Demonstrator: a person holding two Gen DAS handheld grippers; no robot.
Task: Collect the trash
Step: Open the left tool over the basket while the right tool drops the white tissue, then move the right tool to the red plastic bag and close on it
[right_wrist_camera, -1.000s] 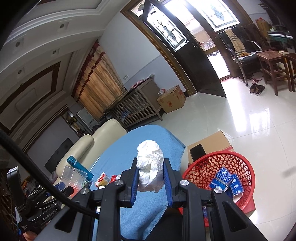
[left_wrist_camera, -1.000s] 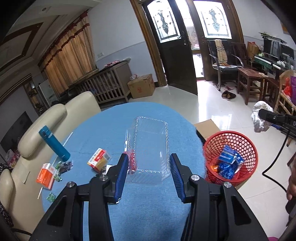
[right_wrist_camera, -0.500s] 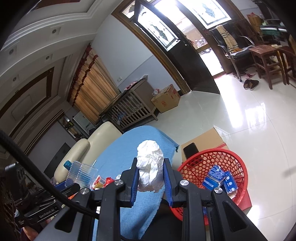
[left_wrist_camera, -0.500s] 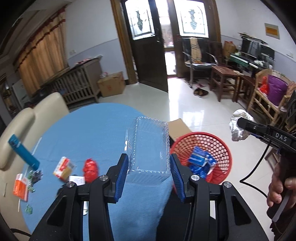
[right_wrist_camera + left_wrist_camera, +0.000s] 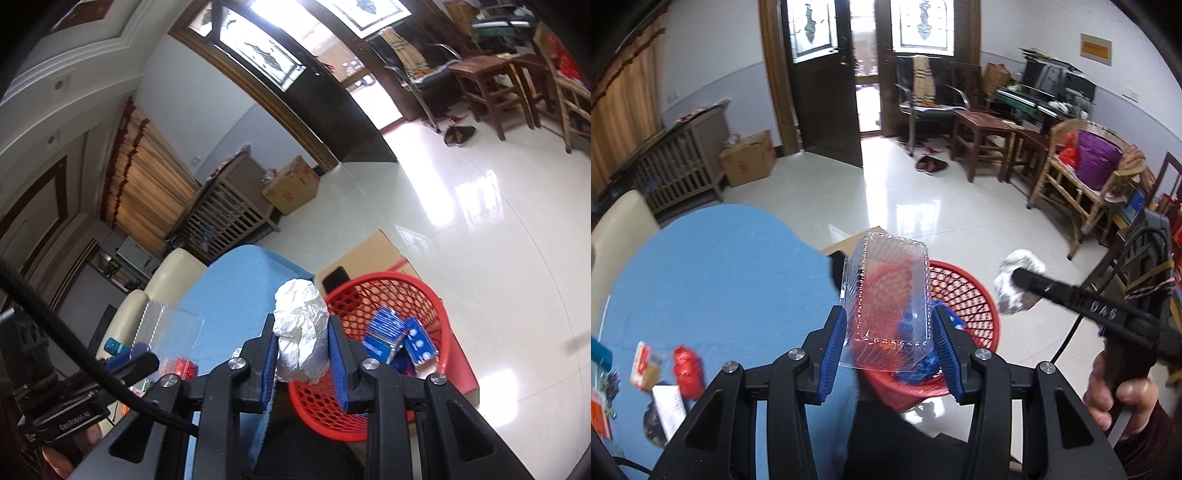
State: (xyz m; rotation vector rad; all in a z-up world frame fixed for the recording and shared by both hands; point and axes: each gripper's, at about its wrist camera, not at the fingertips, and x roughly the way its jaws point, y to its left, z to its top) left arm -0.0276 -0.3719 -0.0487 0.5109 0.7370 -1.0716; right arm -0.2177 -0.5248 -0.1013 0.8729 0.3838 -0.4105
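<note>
My left gripper [image 5: 888, 317] is shut on a clear plastic clamshell box [image 5: 890, 291], which hangs over the near rim of the red mesh basket [image 5: 964, 295] beside the blue table [image 5: 720, 277]. My right gripper [image 5: 301, 332] holds a crumpled white foil ball [image 5: 301, 325] just above the basket's [image 5: 439, 306] left rim; its jaws are starting to open, with the pads still against the ball. In the left wrist view the ball [image 5: 1015, 284] floats right of the basket. The right wrist view shows the clear box [image 5: 166, 328] at the left.
Blue packets [image 5: 399, 336] lie in the basket, which stands on flat cardboard [image 5: 365, 251] on the tiled floor. A red wrapper [image 5: 687, 371], a small carton [image 5: 644, 365] and a paper slip [image 5: 670, 406] lie on the table. Chairs and stools stand far behind.
My left gripper has swung right with the clear box, from above the table to above the basket. My right gripper has dropped closer to the basket with the ball.
</note>
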